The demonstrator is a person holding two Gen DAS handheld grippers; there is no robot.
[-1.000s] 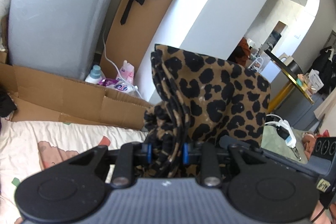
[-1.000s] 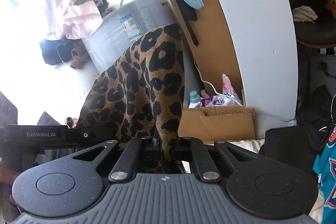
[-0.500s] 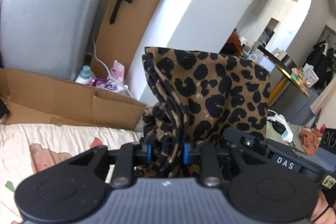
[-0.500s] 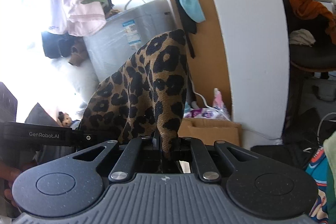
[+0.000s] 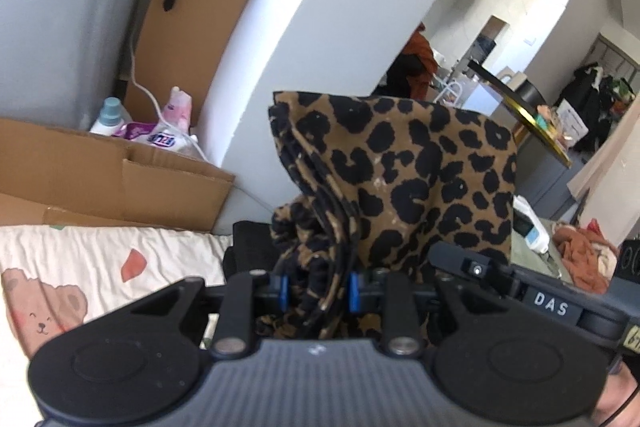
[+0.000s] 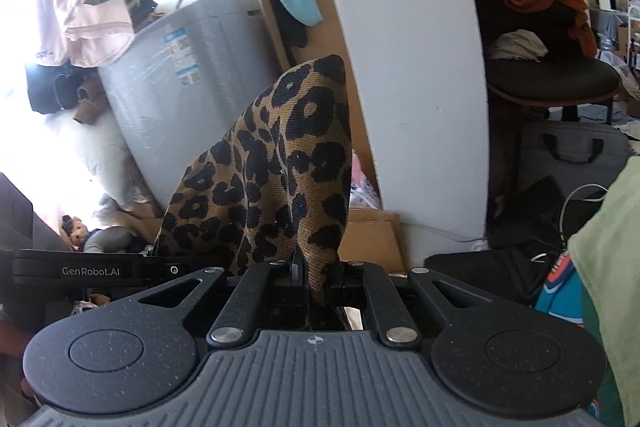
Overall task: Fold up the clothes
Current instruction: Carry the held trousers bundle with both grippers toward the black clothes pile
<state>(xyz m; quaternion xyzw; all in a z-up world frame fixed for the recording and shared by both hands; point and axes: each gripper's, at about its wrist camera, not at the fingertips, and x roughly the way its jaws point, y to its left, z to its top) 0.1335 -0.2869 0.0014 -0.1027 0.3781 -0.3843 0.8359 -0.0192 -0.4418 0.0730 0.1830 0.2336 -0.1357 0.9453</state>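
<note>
A leopard-print garment (image 5: 404,171) is held up in the air between both grippers. My left gripper (image 5: 318,293) is shut on a thick bunch of its layered edge, which stands up in front of the camera. In the right wrist view the same leopard-print garment (image 6: 288,167) rises as a peak above my right gripper (image 6: 318,279), which is shut on a thin corner of it. The right gripper's body (image 5: 552,303) shows at the lower right of the left wrist view. The left gripper's body (image 6: 92,271) shows at the left of the right wrist view.
Below lies a cream bedsheet with bear prints (image 5: 80,275). Behind it stand a cardboard box (image 5: 120,179) with bottles, a wrapped grey appliance (image 6: 192,75) and a white pillar (image 6: 400,67). A black chair with clothes (image 6: 548,75) is at the right. A green cloth (image 6: 612,267) lies at the right edge.
Both grippers have sunk with the garment still stretched between them. The background has slid upward in both views and more of the bedsheet shows.
</note>
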